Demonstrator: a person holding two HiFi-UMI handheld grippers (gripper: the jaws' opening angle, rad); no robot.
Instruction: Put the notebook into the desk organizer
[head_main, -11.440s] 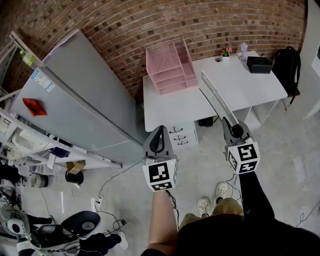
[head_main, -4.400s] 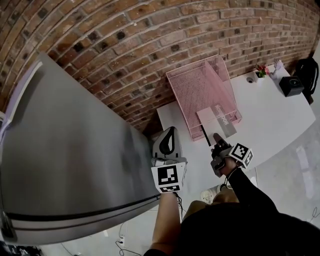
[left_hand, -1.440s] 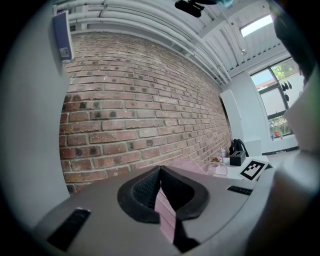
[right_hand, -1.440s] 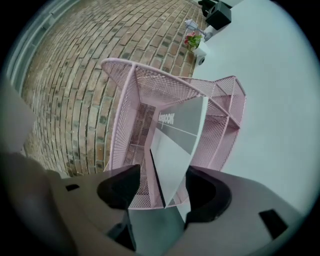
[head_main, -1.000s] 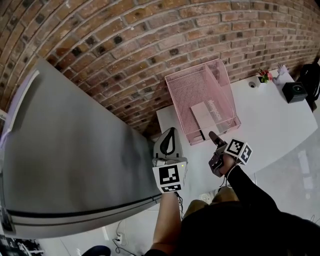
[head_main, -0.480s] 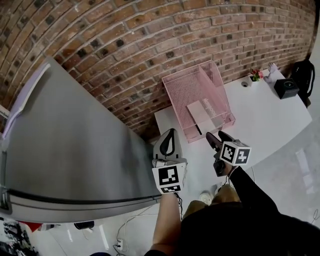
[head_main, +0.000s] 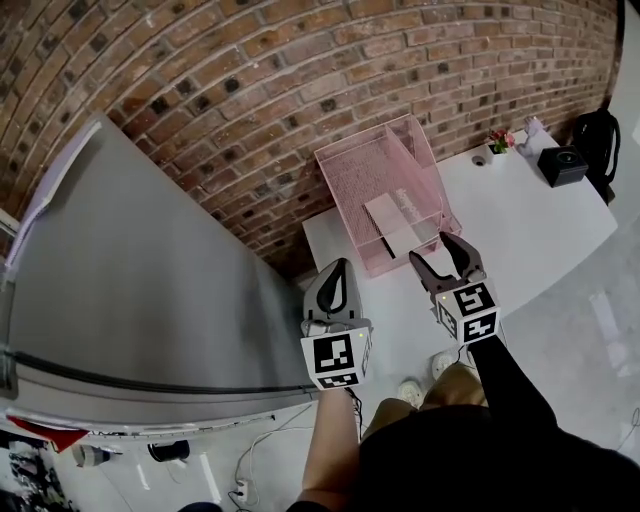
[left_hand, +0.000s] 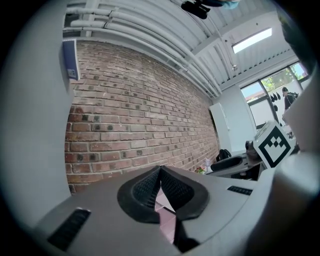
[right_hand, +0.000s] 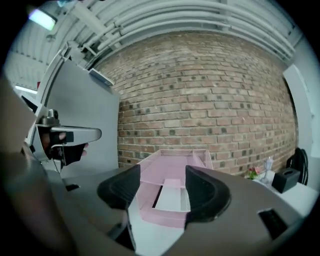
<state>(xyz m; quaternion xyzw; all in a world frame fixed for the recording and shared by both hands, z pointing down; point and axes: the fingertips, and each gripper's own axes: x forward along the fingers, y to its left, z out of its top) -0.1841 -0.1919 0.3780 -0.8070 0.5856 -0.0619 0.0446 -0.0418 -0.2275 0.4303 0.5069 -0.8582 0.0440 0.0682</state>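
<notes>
Right gripper: my right gripper (right_hand: 161, 186) hangs just in front of the organizer, jaws spread wide with nothing between them.
Left gripper: my left gripper (left_hand: 160, 175) is off to the side, jaws pressed together on nothing.
Pads: the pads (right_hand: 120, 187) are black, rounded and finely ribbed, and look rubbery.
Notebook: the notebook (right_hand: 171, 198) lies flat inside one tray of the organizer. I cannot say for sure which tier.
Desk organizer: the desk organizer (head_main: 372, 170) is pink see-through wire mesh, a boxy stack of open-fronted trays.
Step in hand: I judge the placing done and the release made.
Next move: it calls for drawing the right gripper straight back, clear of the front lip, without catching the mesh or pulling the notebook out.
Notebook's make: thin and rectangular, with a pale cover and a dark edge along one side.
Desk: the desk (head_main: 520, 230) is smooth and white.
Backdrop: the brick wall (head_main: 300, 70) is rough red-brown brick with pale mortar.
</notes>
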